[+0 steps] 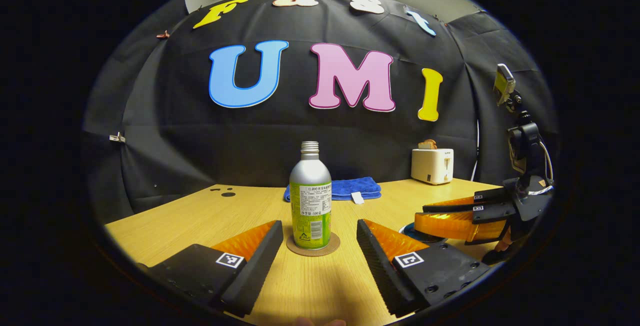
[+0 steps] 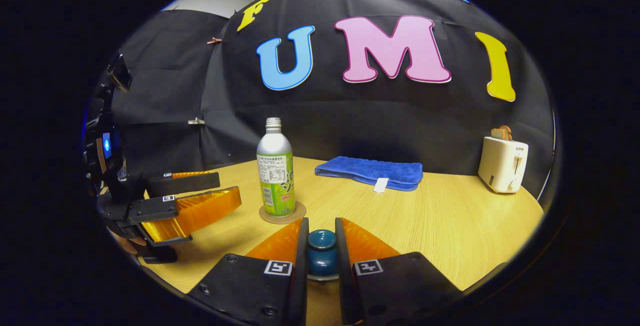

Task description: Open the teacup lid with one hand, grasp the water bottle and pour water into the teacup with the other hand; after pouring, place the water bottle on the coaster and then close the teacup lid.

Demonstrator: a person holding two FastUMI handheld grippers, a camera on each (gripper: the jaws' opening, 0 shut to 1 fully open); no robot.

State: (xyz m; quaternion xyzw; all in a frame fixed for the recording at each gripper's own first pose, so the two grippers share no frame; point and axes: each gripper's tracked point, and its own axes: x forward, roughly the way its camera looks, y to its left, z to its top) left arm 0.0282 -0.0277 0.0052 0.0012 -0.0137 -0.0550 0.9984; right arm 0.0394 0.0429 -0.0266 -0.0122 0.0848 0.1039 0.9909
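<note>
1. Black cloth backs a wooden counter [image 2: 450, 216]; a folded blue towel [image 2: 370, 172] and a white toaster [image 2: 502, 165] sit toward the rear.
2. An uncapped water bottle [image 1: 310, 201] stands upright on a round coaster [image 1: 313, 247].
3. In the right gripper view, the right gripper [image 2: 322, 246] is closed on the blue knob of the teacup lid [image 2: 322, 252]; the cup below is hidden.
4. To do this step well, move the lid straight and level, keeping both fingers squarely on the knob.
5. The left gripper [image 1: 320, 243] is wide open, fingers either side of the bottle, touching nothing.
</note>
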